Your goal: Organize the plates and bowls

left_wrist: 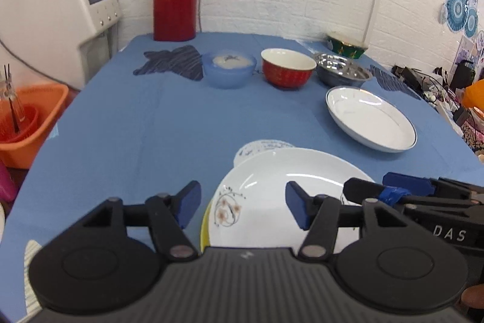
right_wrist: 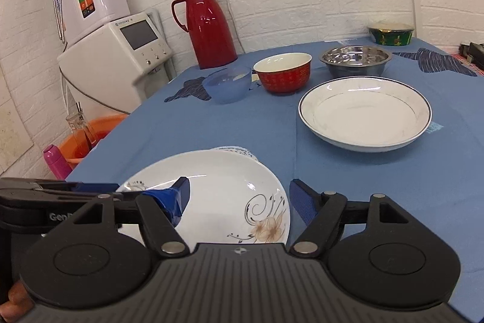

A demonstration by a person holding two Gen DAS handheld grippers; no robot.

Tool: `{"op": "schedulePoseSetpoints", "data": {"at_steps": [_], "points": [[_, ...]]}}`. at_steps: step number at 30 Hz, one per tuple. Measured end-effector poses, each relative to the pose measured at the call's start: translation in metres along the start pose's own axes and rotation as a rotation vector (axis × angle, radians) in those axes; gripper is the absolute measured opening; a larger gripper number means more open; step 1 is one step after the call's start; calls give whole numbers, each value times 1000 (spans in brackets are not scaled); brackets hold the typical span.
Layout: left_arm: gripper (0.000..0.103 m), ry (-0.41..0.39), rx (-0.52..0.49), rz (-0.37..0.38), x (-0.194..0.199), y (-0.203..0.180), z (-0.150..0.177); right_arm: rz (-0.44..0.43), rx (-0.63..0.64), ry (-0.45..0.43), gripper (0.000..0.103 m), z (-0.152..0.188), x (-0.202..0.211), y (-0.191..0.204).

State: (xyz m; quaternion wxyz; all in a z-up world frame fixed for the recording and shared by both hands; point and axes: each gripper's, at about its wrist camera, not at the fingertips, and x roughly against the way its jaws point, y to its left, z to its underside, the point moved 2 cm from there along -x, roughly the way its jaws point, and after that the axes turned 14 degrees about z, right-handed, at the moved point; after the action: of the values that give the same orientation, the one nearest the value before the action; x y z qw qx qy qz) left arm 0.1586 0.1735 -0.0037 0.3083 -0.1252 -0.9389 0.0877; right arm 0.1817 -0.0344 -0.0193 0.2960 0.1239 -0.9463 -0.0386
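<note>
Two hand-held grippers hover over a flowered white plate (left_wrist: 272, 202) stacked on other plates at the near edge of a blue-clothed table (left_wrist: 136, 126), the left gripper (left_wrist: 243, 203) and the right gripper (right_wrist: 239, 202) both with jaws apart and pressing on nothing. The left view alone shows a yellow rim (left_wrist: 204, 229) beneath the stack. The right view alone shows a pink bottle (right_wrist: 56, 161) beside the table; a rimmed white dish (right_wrist: 364, 114), red bowl (right_wrist: 282, 71), blue bowl (right_wrist: 228, 85) and steel bowl (right_wrist: 355, 59) stand farther back.
</note>
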Motion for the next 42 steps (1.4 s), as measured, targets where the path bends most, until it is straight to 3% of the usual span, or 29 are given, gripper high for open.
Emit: {"op": "schedulePoseSetpoints", "data": {"at_steps": [4,12,21,25,29,32,34,40,42], "points": [[62,-38,-2,-36,6,1,-6,14,-28,-29,58,-4,5,-5],[63,-1,46,-53,-8,1,-5,12,-90,20,59,1,1,-21],[67,-15,5,-37,-25,-23,-25,63,-147,10,59,-10,7,-57],[68,1,-9,-23,-38,-34,-32,117,-147,14,59,-20,7,-78],[69,39,-13,-4,-56,-40,-40,184,-130,90,60,-32,-5,-101],[69,69,-34,6,-69,-46,-50,180,-127,55,60,-41,-7,-118],[69,96,-51,35,-77,-51,-59,205,-114,36,60,-50,-10,-130],[69,190,9,230,-113,-57,-93,242,-121,66,60,-74,-39,-163],[69,213,32,250,-131,-60,-102,240,-121,80,60,-80,-51,-168]]}}
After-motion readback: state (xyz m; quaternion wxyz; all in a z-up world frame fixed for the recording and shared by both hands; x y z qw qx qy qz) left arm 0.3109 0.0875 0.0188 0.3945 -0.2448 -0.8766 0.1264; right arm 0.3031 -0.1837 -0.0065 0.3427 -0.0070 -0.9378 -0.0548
